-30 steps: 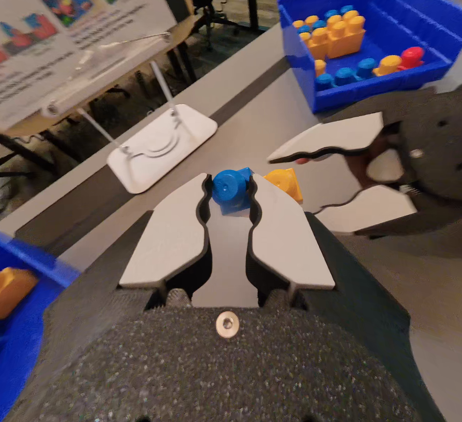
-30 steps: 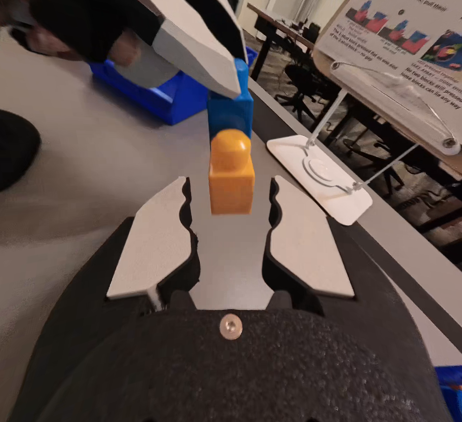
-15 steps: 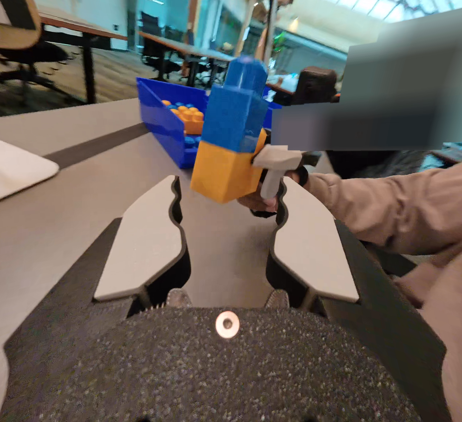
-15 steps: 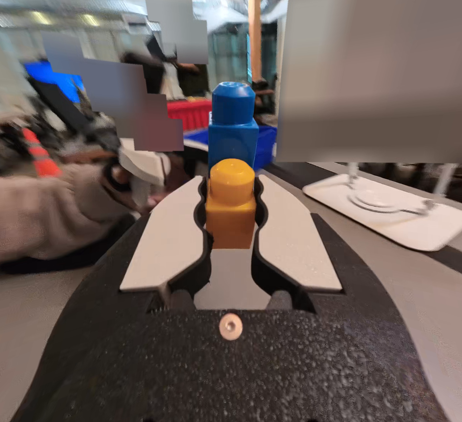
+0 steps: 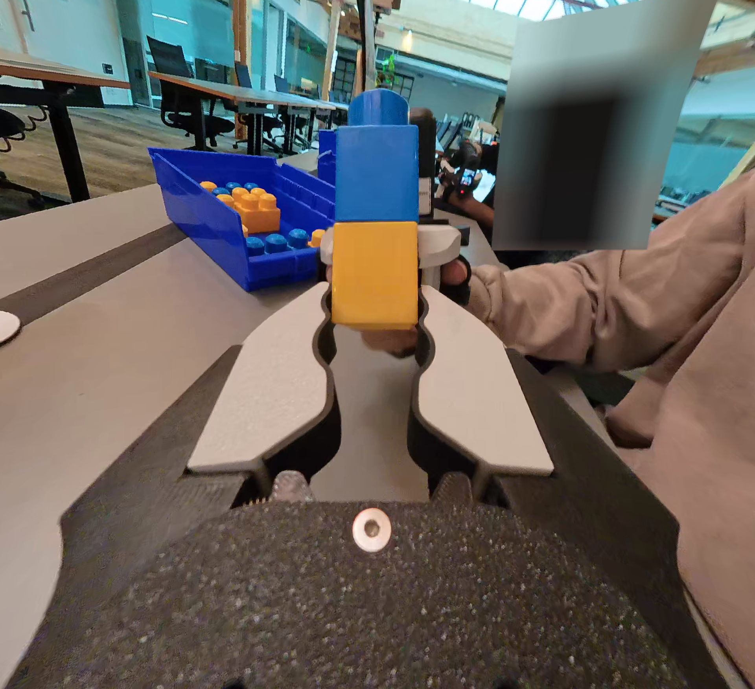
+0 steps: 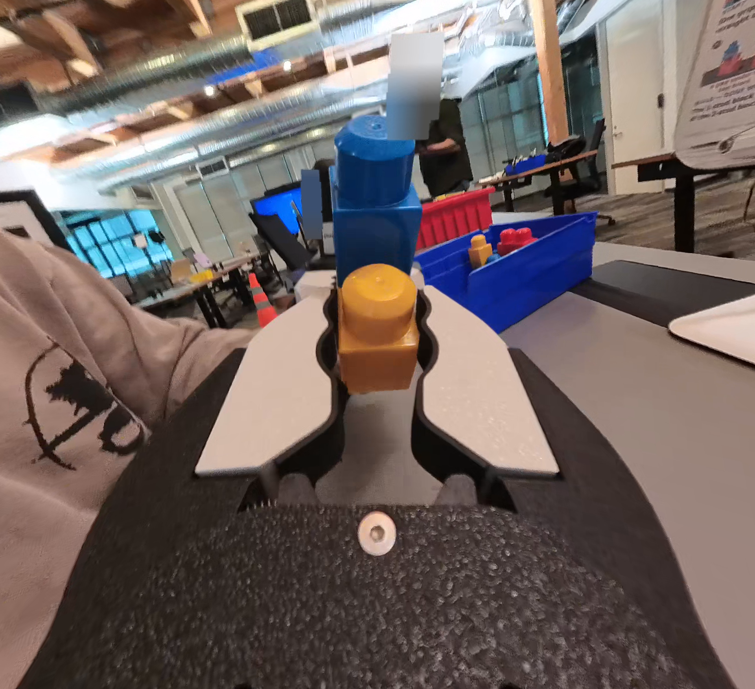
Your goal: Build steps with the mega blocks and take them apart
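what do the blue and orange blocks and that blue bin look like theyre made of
blue block: seemingly hard moulded plastic, smooth with a soft sheen along its faces.
orange block: apparently the same plastic, glossy, with crisp moulded edges.
blue bin: probably thin rigid plastic, judging by its even colour, ribbed walls and slight shine.

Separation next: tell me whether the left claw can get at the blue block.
Probably yes: the blue block stands bare above the yellow block that the right claw grips; the left claw sits lower.
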Tool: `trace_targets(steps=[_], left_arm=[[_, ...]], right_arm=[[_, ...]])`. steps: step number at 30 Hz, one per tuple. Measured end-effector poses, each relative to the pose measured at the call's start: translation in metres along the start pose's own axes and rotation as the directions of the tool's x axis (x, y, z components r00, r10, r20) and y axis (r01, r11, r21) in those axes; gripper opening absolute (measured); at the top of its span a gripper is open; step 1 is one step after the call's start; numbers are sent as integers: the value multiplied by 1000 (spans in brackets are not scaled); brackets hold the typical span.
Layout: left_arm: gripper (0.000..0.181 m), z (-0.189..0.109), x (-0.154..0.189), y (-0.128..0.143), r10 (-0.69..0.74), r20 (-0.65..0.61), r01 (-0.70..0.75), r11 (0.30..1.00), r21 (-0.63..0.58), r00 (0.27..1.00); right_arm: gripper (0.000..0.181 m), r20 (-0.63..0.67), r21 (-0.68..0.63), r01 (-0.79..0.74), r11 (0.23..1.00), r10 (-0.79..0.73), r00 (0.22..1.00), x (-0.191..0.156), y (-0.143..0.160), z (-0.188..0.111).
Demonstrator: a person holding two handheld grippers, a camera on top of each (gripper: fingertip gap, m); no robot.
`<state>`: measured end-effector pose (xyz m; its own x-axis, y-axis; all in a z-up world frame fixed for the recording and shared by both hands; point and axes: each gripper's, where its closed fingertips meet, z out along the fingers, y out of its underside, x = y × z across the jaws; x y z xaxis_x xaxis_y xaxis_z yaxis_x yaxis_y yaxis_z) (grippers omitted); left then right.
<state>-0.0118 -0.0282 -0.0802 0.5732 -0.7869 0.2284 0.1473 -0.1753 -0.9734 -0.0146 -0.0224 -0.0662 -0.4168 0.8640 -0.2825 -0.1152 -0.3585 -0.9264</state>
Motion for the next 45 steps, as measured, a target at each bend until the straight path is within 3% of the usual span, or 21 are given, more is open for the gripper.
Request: trace_targets(steps=[7, 11, 16, 20, 30, 36, 39, 42, 45], left_arm=[[36, -10, -4, 34, 68, -46, -76, 979, -188, 997], [36, -6, -5, 47, 80, -50, -89, 968, -236, 996], [36, -6, -4, 48, 95, -59, -107, 965, -240, 994], [36, -13, -12, 54, 103, -37, -109, 958, -267, 994], [36, -18, -34, 43, 126, 84, -107, 973, -205, 988], [37, -31, -55, 19, 136, 225, -124, 990, -68, 965], [37, -39, -60, 6, 144, 273, -145, 989, -18, 951], [37, -43, -63, 2, 158, 296, -162, 987, -11, 942], [37, -41, -60, 3, 166, 289, -168, 986, -20, 943]], right_arm=[[43, -24, -146, 138, 980, -143, 989, 0, -5, -15], [32, -34, -199, 176, 964, -187, 982, 2, -1, -21], [28, 0, -211, 156, 965, -160, 987, -3, -2, -23], [28, -23, -101, 170, 980, -173, 985, -2, -36, -38], [28, -272, -118, 259, 959, -282, 920, 35, -76, -87], [28, -493, -291, 336, 896, -442, 749, 79, -126, -134], [28, -545, -454, 284, 844, -516, 661, 114, -141, -165], [28, -535, -642, 142, 754, -573, 622, 156, -131, -199], [28, -509, -771, -31, 636, -587, 630, 194, -99, -235]])
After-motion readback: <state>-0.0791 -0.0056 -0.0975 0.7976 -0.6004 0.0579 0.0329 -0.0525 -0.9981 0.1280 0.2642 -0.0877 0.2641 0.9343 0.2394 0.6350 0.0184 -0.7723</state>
